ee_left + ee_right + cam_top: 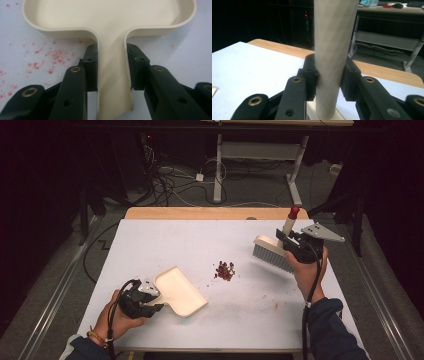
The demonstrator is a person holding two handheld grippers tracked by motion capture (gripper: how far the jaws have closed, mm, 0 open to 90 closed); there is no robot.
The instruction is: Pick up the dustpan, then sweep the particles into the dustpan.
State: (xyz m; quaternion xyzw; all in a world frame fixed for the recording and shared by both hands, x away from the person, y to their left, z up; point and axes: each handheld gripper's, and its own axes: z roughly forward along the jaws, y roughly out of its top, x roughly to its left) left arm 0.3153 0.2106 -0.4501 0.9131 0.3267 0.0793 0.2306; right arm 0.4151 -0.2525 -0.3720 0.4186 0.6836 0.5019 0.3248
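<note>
Big white rectangular worktop (165, 240) sits on a light wooden table (200, 213) whose top shows along the far edge. Cream plastic dustpan (181, 290) w/ raised rim lies flat near the worktop's near-left corner, open mouth facing toward the centre-right; in left gripper view its short flat handle (111, 75) runs back between the jaws. Cream hand brush w/ grey bristles (271, 253) is by the right edge, abt mid-depth, bristles down & angled, head lifted or just touching the sheet, can't tell which. Its round beige handle (333, 50) w/ red tip (294, 212) points up & away. Left gripper (156, 306), black, held in the person's left hand (117, 317) near the near edge, is clamped on the dustpan handle, pads pressing both sides. Right gripper (284, 236), black w/ grey plate, in the right hand (307, 270), is closed round the brush handle, jaws tight on it in right gripper view. Small heap of dark red crumbs (225, 270) lies near worktop centre, btw pan & brush, apart from both. Faint red specks (47, 57) dust the sheet beside the pan.
</note>
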